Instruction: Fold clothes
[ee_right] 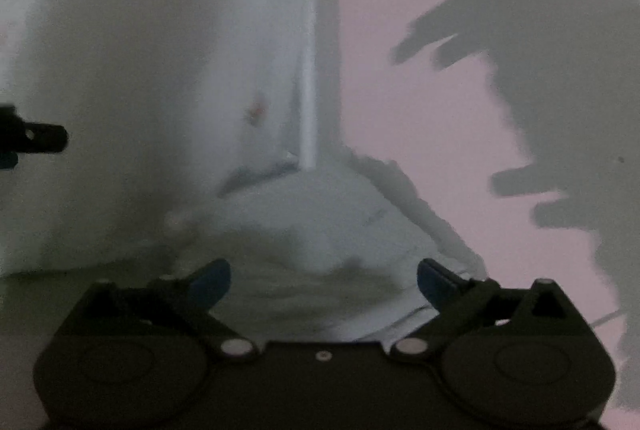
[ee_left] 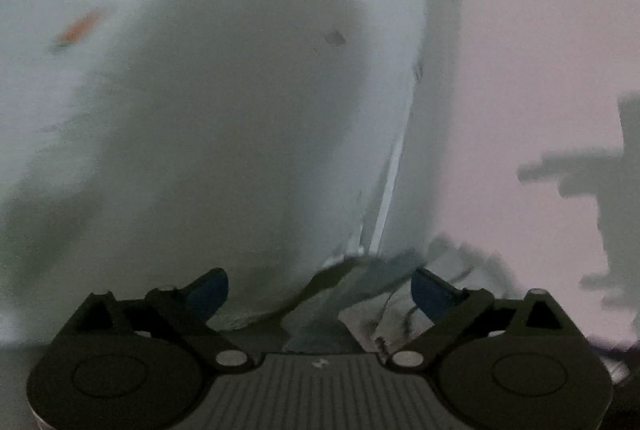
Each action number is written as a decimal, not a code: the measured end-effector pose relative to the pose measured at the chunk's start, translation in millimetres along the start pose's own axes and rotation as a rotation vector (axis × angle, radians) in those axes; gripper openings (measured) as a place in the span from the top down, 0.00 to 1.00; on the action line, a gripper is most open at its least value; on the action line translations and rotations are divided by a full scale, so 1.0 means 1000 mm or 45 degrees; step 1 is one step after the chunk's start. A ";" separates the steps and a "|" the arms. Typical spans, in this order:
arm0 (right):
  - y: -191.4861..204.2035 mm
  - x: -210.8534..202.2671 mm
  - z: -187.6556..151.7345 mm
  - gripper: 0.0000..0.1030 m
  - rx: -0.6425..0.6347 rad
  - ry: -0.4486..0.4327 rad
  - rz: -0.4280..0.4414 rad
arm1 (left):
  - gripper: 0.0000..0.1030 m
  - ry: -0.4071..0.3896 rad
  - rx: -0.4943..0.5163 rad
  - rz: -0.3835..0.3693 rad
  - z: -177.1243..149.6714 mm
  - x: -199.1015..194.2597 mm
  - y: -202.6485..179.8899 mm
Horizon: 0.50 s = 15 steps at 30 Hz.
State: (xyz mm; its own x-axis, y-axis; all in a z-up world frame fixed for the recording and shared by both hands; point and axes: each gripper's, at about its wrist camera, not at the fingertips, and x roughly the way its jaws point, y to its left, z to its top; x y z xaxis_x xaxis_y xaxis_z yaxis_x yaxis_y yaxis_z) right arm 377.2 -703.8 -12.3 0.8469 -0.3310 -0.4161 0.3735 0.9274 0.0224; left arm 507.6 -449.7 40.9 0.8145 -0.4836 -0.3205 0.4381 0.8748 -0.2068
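While both grippers gape, one garment (ee_right: 320, 230).

We're tucked into the corner of a plain indoor room, more like somewhere in a home than any workshop or lab, though it's hard to say which room. A white wall (ee_right: 120, 70) with a few scuffs and a small orange-red mark (ee_left: 78, 26) meets a pale pink wall (ee_right: 420, 110) at a white vertical corner strip (ee_right: 308, 78). Down in that corner lies a soft, rumpled heap of pale cloth (ee_right: 304, 222). It's dim and the view is blurred; hard-edged shadows (ee_right: 560, 70) fall across the pink wall, and a broad rounded one darkens the white.
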 end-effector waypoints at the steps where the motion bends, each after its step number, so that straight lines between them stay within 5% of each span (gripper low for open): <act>1: 0.009 -0.012 0.001 0.01 0.007 -0.005 0.039 | 0.03 -0.017 -0.045 0.004 0.003 -0.024 0.010; 6: 0.067 -0.074 0.011 0.00 0.018 0.012 0.249 | 0.00 -0.150 0.015 0.148 0.016 -0.148 0.045; 11: 0.145 -0.133 0.005 0.00 -0.041 -0.033 0.424 | 0.00 -0.191 0.003 0.179 0.002 -0.252 0.089; 15: 0.209 -0.183 -0.012 0.00 -0.129 -0.022 0.519 | 0.00 -0.149 -0.231 -0.002 -0.019 -0.325 0.138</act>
State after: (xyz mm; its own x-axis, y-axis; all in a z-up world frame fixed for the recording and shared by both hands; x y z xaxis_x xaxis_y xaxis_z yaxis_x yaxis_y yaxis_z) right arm 295.9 -447.4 57.5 0.9243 0.0646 -0.3761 -0.0319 0.9952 0.0925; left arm 296.0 -171.9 99.0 0.8571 -0.4692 -0.2127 0.3723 0.8496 -0.3736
